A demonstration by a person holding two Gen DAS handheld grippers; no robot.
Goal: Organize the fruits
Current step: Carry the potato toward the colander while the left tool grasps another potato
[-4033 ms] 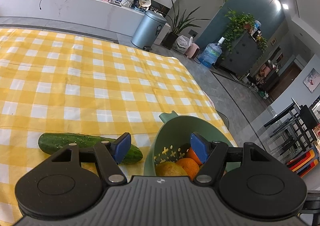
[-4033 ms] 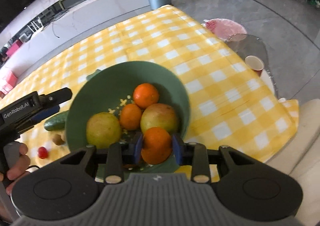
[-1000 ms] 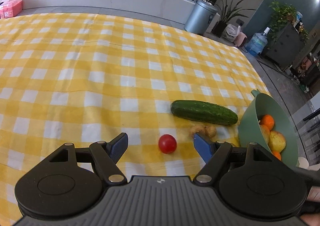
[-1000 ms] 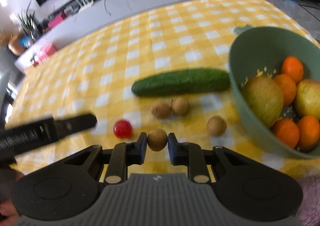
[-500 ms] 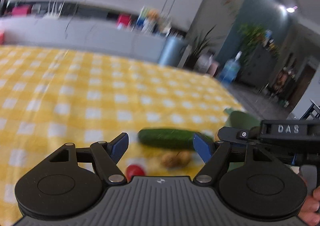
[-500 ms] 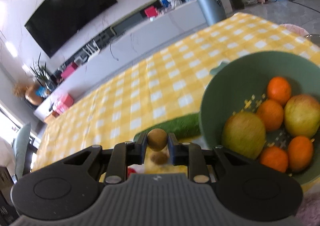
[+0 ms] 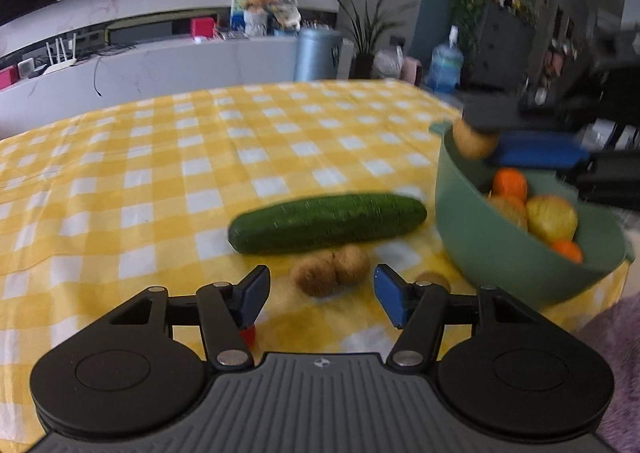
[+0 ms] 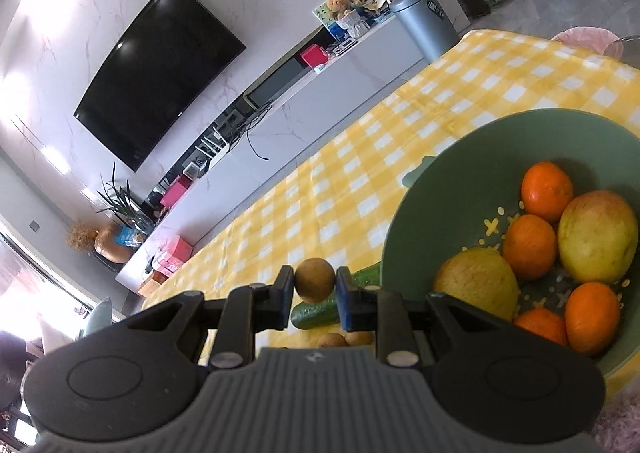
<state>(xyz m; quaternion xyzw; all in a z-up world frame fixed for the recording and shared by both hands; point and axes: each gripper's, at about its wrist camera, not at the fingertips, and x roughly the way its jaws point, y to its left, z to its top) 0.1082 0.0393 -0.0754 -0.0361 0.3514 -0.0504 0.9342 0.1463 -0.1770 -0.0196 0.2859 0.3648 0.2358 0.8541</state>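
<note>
My right gripper (image 8: 315, 289) is shut on a small brown round fruit (image 8: 315, 279) and holds it in the air beside the left rim of the green bowl (image 8: 404, 245); the held fruit also shows in the left wrist view (image 7: 472, 141) above the bowl's rim (image 7: 472, 237). The bowl holds oranges (image 8: 546, 191) and yellow-green fruits (image 8: 598, 235). My left gripper (image 7: 320, 295) is open and empty, low over the cloth. A pair of small brown fruits (image 7: 330, 271) lies just ahead of it, a third (image 7: 434, 279) by its right finger, and a cucumber (image 7: 326, 223) beyond.
A red cherry tomato (image 7: 248, 333) is mostly hidden under my left finger. The table has a yellow checked cloth (image 7: 160, 173). The bowl stands near the table's right edge. A bin (image 7: 318, 53) and a counter stand beyond the table.
My right gripper has lifted the small brown fruit off the cloth and carried it up to the bowl's rim. My left gripper has dropped lower and closer to the pair of brown fruits.
</note>
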